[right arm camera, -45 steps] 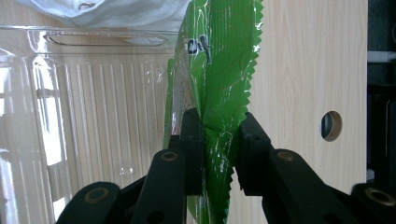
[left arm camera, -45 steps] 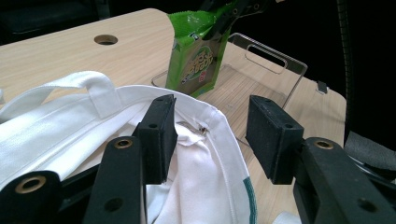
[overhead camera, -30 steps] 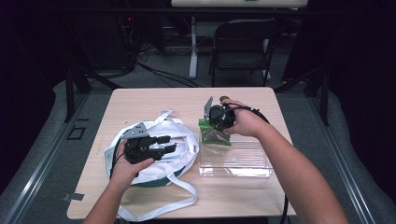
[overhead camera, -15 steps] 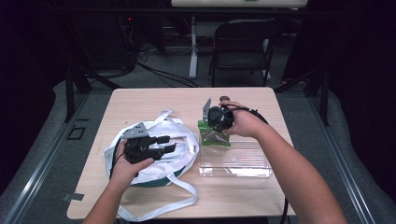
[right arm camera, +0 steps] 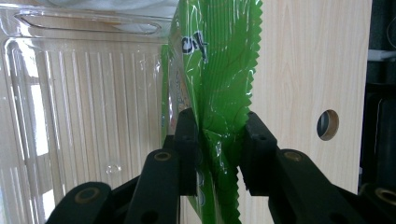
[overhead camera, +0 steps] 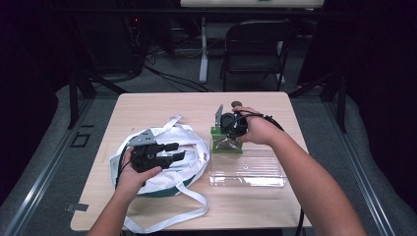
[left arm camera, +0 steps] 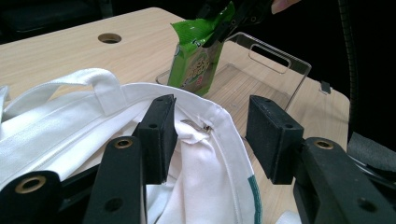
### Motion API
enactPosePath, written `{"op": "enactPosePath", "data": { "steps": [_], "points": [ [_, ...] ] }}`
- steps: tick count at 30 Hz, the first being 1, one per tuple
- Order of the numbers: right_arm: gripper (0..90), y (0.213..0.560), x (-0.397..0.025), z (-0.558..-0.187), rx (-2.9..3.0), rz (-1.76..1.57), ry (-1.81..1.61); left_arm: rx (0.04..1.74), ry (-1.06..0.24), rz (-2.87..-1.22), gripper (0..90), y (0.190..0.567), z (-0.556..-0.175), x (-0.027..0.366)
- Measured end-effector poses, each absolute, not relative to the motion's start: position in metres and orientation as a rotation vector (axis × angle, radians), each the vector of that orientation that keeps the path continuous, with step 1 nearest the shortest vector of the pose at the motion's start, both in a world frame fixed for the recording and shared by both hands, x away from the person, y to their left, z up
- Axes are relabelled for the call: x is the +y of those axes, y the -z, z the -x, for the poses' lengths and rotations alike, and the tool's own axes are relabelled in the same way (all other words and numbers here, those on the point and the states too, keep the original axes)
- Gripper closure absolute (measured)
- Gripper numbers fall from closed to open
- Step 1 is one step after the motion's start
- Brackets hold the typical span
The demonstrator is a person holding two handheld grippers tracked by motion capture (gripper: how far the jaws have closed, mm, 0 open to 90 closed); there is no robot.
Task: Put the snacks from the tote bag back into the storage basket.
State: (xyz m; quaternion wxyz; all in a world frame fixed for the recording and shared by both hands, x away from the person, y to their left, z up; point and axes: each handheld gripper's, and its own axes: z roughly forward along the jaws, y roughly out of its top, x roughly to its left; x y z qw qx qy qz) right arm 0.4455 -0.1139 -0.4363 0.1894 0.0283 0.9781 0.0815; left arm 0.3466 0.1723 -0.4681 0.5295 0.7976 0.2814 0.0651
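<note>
1. Packet (right arm camera: 219, 70) of glossy green film is clamped between the two black jaws of the right gripper (right arm camera: 215, 154); in the right gripper view its long axis runs up the middle of the frame, from the jaws at the bottom to the top edge.
2. Its right edge there is cut in a zigzag, the film is creased and shiny, and white lettering sits near the top, too partial to read.
3. In the left gripper view the packet (left arm camera: 196, 60) stands in the upper middle of the frame, nearly upright, held at its top by the right gripper (left arm camera: 219, 25), its lower end at the near rim of the clear tray (left arm camera: 280, 70).
4. In the high view the packet (overhead camera: 223, 142) lies right of centre, at the far edge of the clear tray (overhead camera: 248, 172), under the right gripper (overhead camera: 231, 125).
5. The left gripper (left arm camera: 212, 135) has its jaws apart, with the rim of the white bag (left arm camera: 70, 121) between and below them; nothing is gripped.
6. In the high view the white bag (overhead camera: 189, 147) sits left of centre on the wooden table (overhead camera: 162, 105), its straps trailing toward the bottom edge, with the left gripper (overhead camera: 169, 152) over it.
</note>
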Motion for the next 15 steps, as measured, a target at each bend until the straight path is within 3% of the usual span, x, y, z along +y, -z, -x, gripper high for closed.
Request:
{"op": "enactPosePath", "data": {
  "steps": [15],
  "points": [
    [57.6, 0.4393, -0.1176, -0.4488, 2.744, -0.15, -0.253, 0.675, -0.149, -1.909, 52.4, 0.4696, -0.3475, 0.1724]
  ]
}}
